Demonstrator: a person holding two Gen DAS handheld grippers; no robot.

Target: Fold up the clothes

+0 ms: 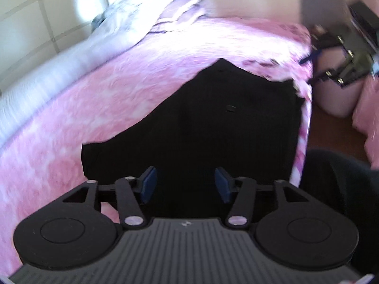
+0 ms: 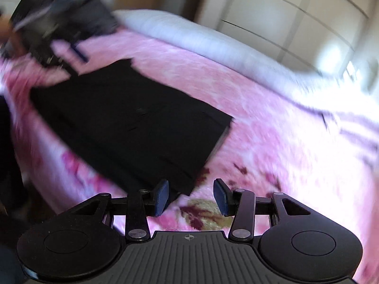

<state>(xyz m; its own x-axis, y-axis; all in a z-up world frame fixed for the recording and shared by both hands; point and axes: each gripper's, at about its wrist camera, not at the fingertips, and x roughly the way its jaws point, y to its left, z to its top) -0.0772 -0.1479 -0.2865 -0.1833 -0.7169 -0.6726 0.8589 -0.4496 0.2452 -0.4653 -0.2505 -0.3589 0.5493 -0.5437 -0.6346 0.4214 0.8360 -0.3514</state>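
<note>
Pink blanket (image 1: 118, 94) blurred, black garment (image 1: 213, 130) flat (details lost), both jaws apart, empty.

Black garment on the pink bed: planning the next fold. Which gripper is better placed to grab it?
Probably left. The left gripper is open directly over the black garment; the right gripper is open beside its corner, mostly over the pink blanket.

Left gripper (image 1: 186, 184) is hovering with jaws apart, nothing between the blue pads (image 1: 148, 184). Black garment (image 1: 213, 127) is lying flat on pink fleece blanket (image 1: 94, 99). White bedding (image 1: 142, 11) is sitting bunched beyond.
</note>
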